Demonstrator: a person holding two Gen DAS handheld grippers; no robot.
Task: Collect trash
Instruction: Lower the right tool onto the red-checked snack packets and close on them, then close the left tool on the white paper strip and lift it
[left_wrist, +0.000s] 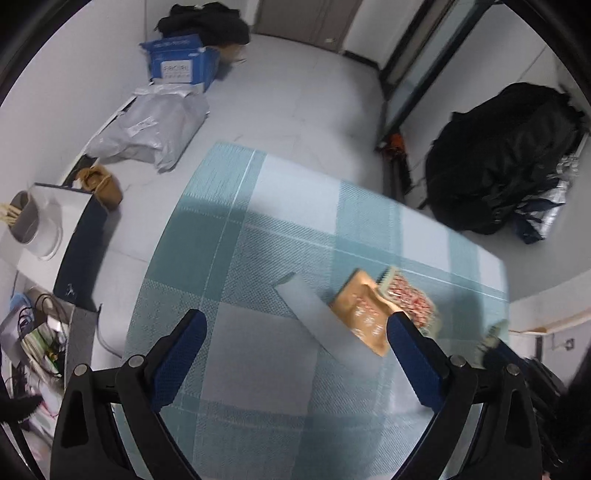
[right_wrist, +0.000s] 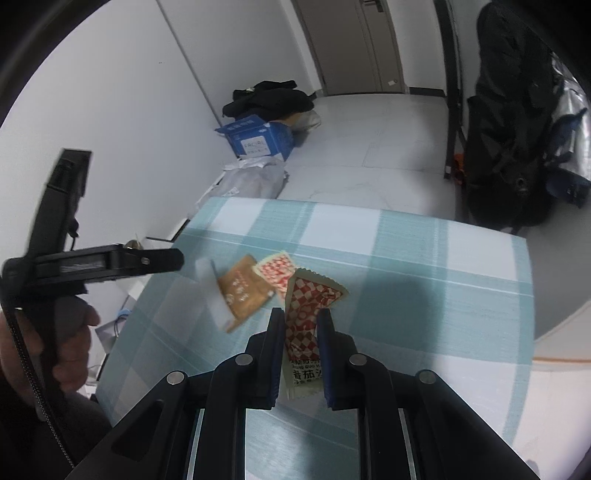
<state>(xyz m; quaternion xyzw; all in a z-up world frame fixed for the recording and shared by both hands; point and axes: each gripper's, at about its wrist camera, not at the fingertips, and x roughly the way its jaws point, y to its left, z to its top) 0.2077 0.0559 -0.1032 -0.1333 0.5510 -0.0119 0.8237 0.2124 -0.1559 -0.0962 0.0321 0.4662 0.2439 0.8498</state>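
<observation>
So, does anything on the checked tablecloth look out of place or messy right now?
Yes. Loose snack wrappers litter the tablecloth: a tan packet overlapping a red-checked packet, with a grey strip alongside. The right gripper is shut on another red-checked sachet, crumpled at its top. Nothing looks spilled.

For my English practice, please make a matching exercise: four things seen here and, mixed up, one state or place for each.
1. left gripper
2. checkered packet
3. brown packet
4. blue box

a. on the floor by the wall
b. lying on the tablecloth
c. jaws wide open
d. clamped in the right gripper

Pairs: 1-c, 2-d, 3-b, 4-a
</observation>
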